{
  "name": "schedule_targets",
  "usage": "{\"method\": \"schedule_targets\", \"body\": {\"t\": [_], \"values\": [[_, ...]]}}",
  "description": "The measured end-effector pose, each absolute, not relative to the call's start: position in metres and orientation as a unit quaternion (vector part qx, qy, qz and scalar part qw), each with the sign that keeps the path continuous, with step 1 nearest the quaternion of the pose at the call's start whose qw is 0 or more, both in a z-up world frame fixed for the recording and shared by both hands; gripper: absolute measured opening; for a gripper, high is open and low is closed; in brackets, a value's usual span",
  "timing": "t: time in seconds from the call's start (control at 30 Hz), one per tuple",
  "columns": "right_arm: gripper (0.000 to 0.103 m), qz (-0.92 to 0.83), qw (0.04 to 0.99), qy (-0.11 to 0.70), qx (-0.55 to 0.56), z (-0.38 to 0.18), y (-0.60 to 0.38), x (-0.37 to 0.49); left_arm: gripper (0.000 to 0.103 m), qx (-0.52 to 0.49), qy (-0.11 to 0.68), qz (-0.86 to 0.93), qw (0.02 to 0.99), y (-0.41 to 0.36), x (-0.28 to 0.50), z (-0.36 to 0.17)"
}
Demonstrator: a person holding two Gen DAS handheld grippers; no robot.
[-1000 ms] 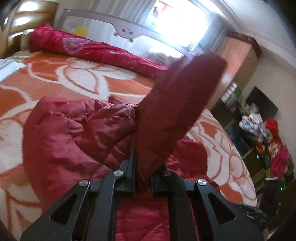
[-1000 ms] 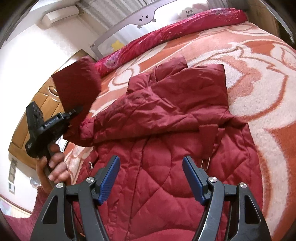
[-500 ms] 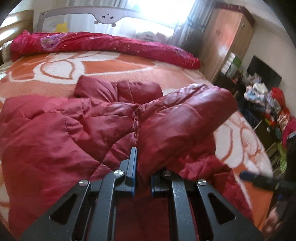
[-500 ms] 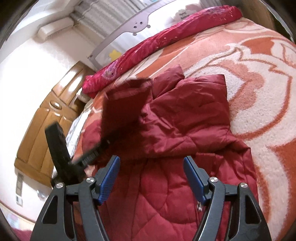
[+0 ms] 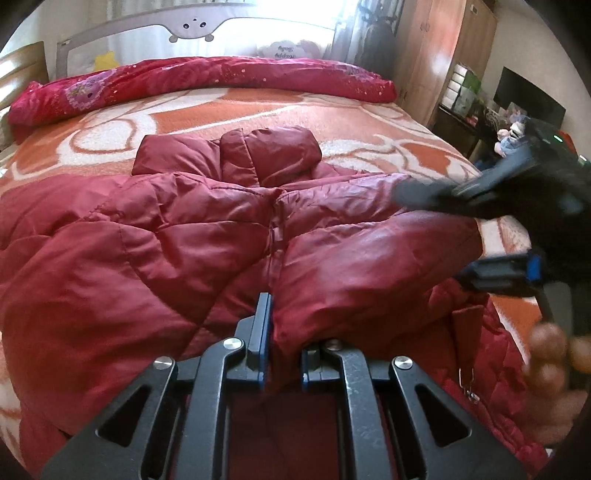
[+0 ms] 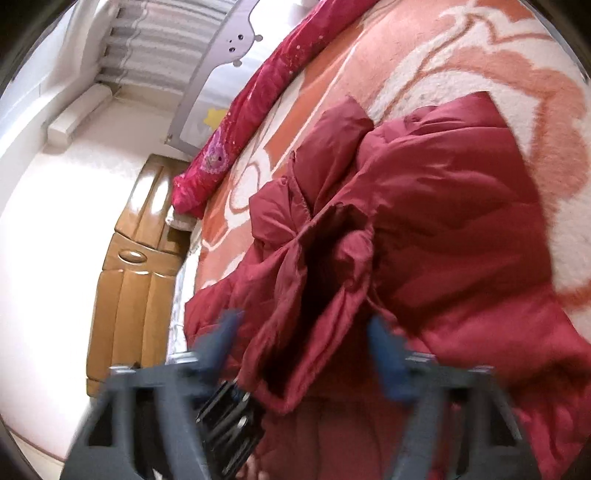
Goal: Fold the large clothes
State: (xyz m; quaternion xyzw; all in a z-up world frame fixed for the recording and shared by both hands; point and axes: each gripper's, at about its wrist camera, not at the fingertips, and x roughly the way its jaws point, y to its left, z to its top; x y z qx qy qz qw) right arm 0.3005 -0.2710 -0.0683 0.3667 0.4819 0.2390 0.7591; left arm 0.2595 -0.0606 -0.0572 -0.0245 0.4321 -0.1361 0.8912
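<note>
Orange-and-white floral bedspread (image 5: 332,122); wooden wardrobe (image 5: 443,55)

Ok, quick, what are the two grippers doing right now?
Left gripper: shut on the sleeve of the red jacket.
Right gripper: open, jaws just closing in, the sleeve between them, not yet pinched.

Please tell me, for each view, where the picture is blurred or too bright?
Left wrist view: the window behind the bed rail glares white; the right tongs at the right edge are motion-smeared. Right wrist view: its own blue fingers are blurred, the white wall overexposed, the red coat soft.
</note>
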Motion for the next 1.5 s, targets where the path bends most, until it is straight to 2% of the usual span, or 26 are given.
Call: {"method": "schedule_targets", "body": {"t": [0.1, 0.2, 0.43, 0.63, 0.9, 1.13, 1.23, 1.27, 1.33, 1.43, 1.5], "values": [[0.015, 0.227, 0.765, 0.483, 0.360, -0.068, -0.268, 0.309, 0.020, -0.033, 0.437, -0.153, 0.886, -0.053, 0.250, -0.051], [0.012, 0.225, 0.779, 0.471, 0.348, -0.062, -0.268, 0.310, 0.025, -0.059, 0.432, -0.174, 0.883, -0.036, 0.234, -0.038], [0.010, 0.220, 0.803, 0.438, 0.339, -0.037, -0.278, 0.301, 0.025, -0.112, 0.412, -0.111, 0.898, 0.027, 0.232, -0.015], [0.009, 0.218, 0.832, 0.386, 0.333, -0.007, -0.309, 0.272, 0.025, -0.134, 0.425, -0.055, 0.894, 0.073, 0.257, -0.020], [0.008, 0.137, 0.857, 0.428, 0.252, -0.052, -0.315, 0.277, 0.025, -0.127, 0.486, -0.049, 0.863, 0.071, 0.285, -0.059], [0.008, 0.114, 0.863, 0.444, 0.213, -0.084, -0.314, 0.279, 0.025, -0.115, 0.497, -0.048, 0.859, 0.063, 0.290, -0.077], [0.011, 0.106, 0.867, 0.445, 0.200, -0.080, -0.312, 0.275, 0.025, -0.112, 0.499, -0.045, 0.858, 0.063, 0.293, -0.080], [0.018, 0.102, 0.867, 0.445, 0.199, -0.077, -0.312, 0.274, 0.025, -0.109, 0.500, -0.044, 0.858, 0.062, 0.293, -0.081], [0.025, 0.081, 0.876, 0.437, 0.188, -0.066, -0.314, 0.269, 0.025, -0.104, 0.500, -0.043, 0.858, 0.062, 0.295, -0.083], [0.029, 0.055, 0.909, 0.378, 0.166, -0.029, -0.312, 0.251, 0.025, -0.100, 0.499, -0.041, 0.860, 0.060, 0.293, -0.084], [0.049, 0.080, 0.922, 0.345, 0.154, -0.009, -0.298, 0.244, 0.025, -0.097, 0.499, -0.037, 0.860, 0.058, 0.294, -0.084]]}}
